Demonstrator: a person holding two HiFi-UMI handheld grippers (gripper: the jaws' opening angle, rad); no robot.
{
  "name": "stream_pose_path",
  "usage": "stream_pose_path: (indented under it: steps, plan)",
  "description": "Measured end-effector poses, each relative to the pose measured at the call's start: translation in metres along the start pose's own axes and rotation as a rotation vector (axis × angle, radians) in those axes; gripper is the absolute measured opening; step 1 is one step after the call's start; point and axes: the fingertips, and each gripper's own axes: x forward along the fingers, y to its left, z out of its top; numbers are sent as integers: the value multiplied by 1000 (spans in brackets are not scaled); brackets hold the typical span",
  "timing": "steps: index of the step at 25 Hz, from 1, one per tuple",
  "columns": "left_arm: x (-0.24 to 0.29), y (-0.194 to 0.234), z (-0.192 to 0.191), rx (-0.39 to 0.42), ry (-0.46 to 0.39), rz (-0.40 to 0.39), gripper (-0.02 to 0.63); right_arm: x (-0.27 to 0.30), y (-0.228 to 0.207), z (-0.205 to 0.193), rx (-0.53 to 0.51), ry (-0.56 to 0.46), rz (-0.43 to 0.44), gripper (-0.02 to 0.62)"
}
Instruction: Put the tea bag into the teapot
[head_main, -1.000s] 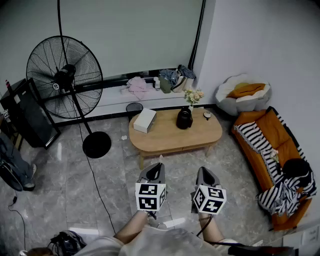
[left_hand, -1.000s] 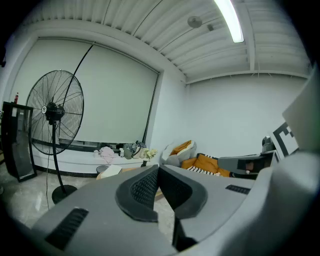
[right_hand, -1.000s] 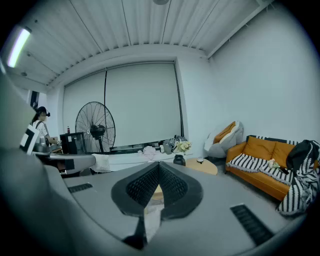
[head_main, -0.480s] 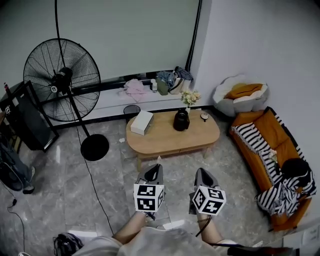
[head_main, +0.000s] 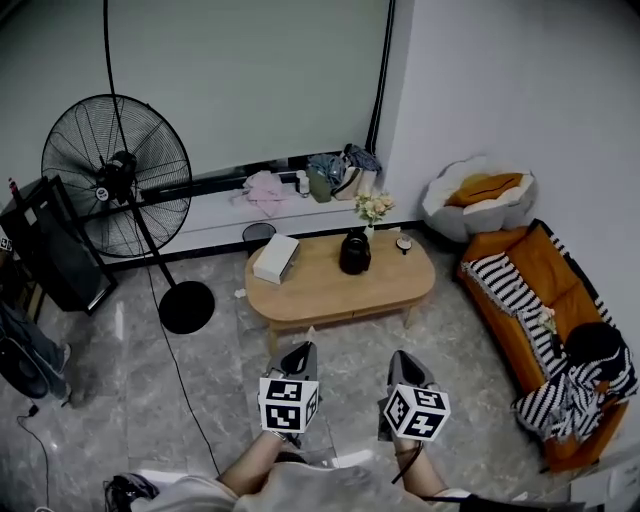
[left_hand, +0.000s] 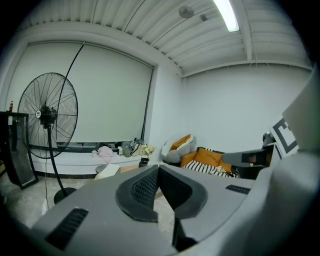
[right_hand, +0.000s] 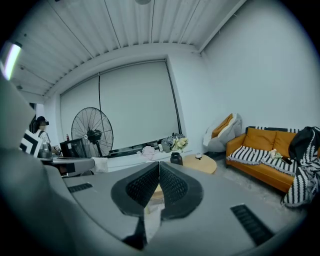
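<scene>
Head view first: left gripper (head_main: 302, 351) and right gripper (head_main: 402, 360) held low over the grey floor, well apart from the oval table (head_main: 320, 290); dark teapot (head_main: 354, 253) standing toward the table's far edge, just in front of the flowers (head_main: 373, 207), white box (head_main: 275, 258) off to one side, small pale round thing (head_main: 402, 243) on the other; no tea bag picked out at this range, possibly that round thing, impossible to say. Over to the left gripper view: pads (left_hand: 142, 192) pressed together at the tips, nothing pinched, only floor through the slot below. Right gripper view now: same story, tips shut tight, a pale sliver in the lower gap reading as floor and table rather than anything held; teapot small and far beyond the jaws. Risks from here, as a judgement: shut jaws arriving at a thin, light bag and shoving it along the wood instead of taking it; a hasty reach clipping the flowers or tipping the teapot; fan cable (head_main: 190, 370) trailing on the floor beside the path. Teapot's lid and mouth too small to read; forearms cut off at the bottom edge.
</scene>
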Motion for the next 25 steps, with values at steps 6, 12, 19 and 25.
stream_pose_path:
  steps: [6, 12, 19, 25]
  plan:
    - [19, -6, 0, -37, 15, -2, 17, 16, -15, -4, 37, 22, 5, 34]
    - [45, 2, 6, -31, 14, -8, 17, 40, -24, -3, 113, 25, 6, 34]
    - [93, 13, 13, -70, 10, -30, 17, 80, -41, 14, 113, 32, -14, 34]
    - [139, 39, 25, -95, 14, -29, 17, 124, -42, 33, 93, 41, -21, 34]
